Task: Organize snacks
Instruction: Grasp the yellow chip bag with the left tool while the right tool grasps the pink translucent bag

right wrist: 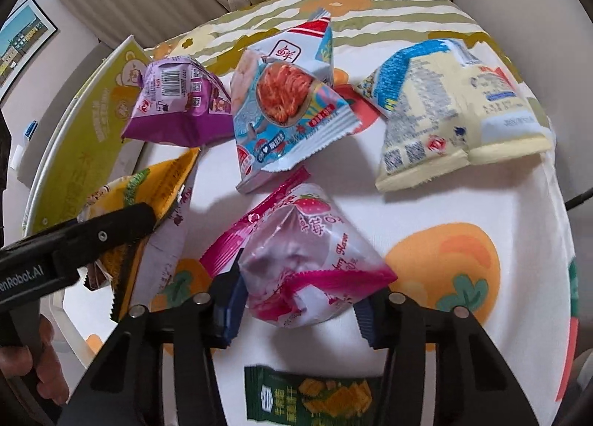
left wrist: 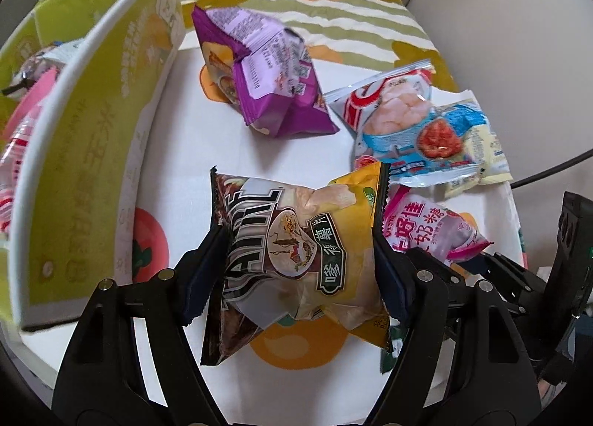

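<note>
My left gripper [left wrist: 300,248] is shut on a yellow and brown chip bag [left wrist: 296,259] and holds it above the table, right of the green box [left wrist: 92,152]. My right gripper [right wrist: 302,292] is shut on a pink strawberry candy bag [right wrist: 304,270] and holds it over the tablecloth. On the table lie a purple bag [left wrist: 267,81] [right wrist: 174,107], a blue shrimp-snack bag [left wrist: 407,129] [right wrist: 285,118] and a pale yellow bag [right wrist: 456,111]. The left gripper with its chip bag [right wrist: 148,196] shows at the left of the right wrist view.
The green box holds several packets [left wrist: 22,129] at the far left. A dark green cracker pack [right wrist: 315,396] lies below my right gripper. The table has a fruit-print cloth [right wrist: 463,240]. A curtain and a wall stand behind; a black cable [left wrist: 548,170] hangs at the right.
</note>
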`<state>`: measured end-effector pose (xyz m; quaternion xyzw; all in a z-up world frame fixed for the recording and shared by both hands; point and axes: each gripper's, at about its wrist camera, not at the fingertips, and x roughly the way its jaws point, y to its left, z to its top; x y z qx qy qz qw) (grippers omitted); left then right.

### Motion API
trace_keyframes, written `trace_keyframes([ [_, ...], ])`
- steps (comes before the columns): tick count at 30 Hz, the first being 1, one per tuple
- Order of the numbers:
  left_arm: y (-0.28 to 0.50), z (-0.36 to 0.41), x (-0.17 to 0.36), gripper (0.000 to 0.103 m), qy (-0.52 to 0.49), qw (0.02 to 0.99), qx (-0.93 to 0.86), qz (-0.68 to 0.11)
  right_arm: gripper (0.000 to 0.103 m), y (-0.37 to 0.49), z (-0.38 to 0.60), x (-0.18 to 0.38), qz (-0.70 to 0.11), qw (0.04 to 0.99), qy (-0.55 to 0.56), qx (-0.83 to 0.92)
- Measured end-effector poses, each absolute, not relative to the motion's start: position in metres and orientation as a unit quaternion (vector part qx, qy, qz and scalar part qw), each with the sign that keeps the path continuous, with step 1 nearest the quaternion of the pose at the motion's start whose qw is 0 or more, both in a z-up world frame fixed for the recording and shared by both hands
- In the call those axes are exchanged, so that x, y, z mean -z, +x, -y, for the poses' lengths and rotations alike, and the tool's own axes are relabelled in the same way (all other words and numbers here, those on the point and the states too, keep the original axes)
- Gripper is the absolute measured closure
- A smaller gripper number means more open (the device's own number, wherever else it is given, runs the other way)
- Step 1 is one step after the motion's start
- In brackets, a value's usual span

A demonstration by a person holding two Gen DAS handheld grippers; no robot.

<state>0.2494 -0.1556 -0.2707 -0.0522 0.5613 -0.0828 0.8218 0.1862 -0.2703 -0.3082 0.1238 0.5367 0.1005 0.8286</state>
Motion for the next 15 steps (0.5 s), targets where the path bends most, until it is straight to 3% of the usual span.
trace_keyframes([
  [7,0.221,0.162,0.231,0.031,-0.065,0.842,0.094,-0.527,0.058,0.159,0.276,0.278,-0.511,0.844,0.124,-0.103],
  [15,0.191,0.149,0.148,0.031,-0.090,0.882,0.103,-0.451,0.058,0.144,0.279,0.208,-0.456,0.875,0.100,-0.128],
])
